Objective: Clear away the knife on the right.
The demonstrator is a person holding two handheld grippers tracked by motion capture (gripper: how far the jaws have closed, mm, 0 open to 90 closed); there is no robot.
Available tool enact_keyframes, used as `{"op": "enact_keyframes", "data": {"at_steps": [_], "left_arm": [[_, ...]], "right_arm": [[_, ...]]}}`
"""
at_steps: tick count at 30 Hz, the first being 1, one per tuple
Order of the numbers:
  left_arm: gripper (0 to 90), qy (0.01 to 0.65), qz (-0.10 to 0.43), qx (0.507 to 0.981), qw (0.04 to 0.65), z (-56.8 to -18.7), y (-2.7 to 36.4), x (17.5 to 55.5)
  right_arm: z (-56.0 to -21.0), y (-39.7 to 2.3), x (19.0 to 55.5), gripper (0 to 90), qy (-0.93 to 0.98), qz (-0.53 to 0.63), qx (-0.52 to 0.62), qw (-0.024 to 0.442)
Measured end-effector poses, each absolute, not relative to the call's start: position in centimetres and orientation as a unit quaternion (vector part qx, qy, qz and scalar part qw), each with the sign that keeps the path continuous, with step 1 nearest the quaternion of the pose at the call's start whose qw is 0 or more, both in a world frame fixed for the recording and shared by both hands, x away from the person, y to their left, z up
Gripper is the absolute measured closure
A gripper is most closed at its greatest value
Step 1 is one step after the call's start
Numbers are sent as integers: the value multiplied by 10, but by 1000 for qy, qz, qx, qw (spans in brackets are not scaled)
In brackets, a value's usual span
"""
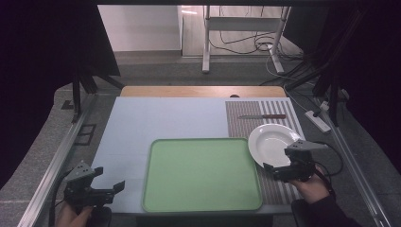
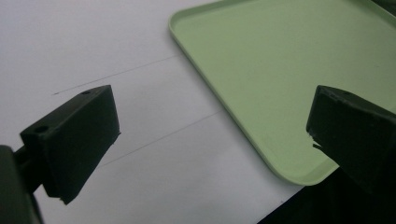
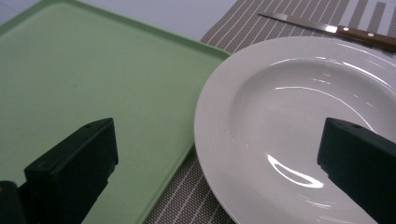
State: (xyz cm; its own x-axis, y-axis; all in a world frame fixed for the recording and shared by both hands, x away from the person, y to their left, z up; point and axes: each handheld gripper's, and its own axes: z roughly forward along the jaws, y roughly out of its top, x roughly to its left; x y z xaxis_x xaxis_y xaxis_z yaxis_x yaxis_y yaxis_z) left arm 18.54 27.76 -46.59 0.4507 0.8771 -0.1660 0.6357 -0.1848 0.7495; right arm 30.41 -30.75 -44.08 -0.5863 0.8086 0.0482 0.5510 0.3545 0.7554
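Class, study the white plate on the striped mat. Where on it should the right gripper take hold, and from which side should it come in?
Probably the near rim of the white plate, approached from the person's side. The plate lies flat on the striped mat, so only its wide, slightly raised rim offers an edge for two jaws, one above and one below. The right gripper is open and hovers at that edge, clear of the green tray.

Grey carpeted floor (image 1: 156, 66), a white desk frame (image 1: 206, 42) with tangled cables (image 1: 246, 45), dark side curtains (image 1: 42, 61).
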Motion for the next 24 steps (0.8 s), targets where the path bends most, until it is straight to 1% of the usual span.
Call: {"op": "enact_keyframes", "data": {"at_steps": [9, 17, 24], "left_arm": [[24, 502, 153, 754, 395, -466, 278, 185], [24, 502, 152, 754, 396, -466, 278, 186], [24, 502, 152, 753, 396, -466, 278, 186]], "right_arm": [[-442, -300, 321, 0, 814, 374, 415, 162], [-445, -300, 335, 0, 809, 370, 430, 151], [-446, -298, 351, 0, 806, 368, 439, 150]]}}
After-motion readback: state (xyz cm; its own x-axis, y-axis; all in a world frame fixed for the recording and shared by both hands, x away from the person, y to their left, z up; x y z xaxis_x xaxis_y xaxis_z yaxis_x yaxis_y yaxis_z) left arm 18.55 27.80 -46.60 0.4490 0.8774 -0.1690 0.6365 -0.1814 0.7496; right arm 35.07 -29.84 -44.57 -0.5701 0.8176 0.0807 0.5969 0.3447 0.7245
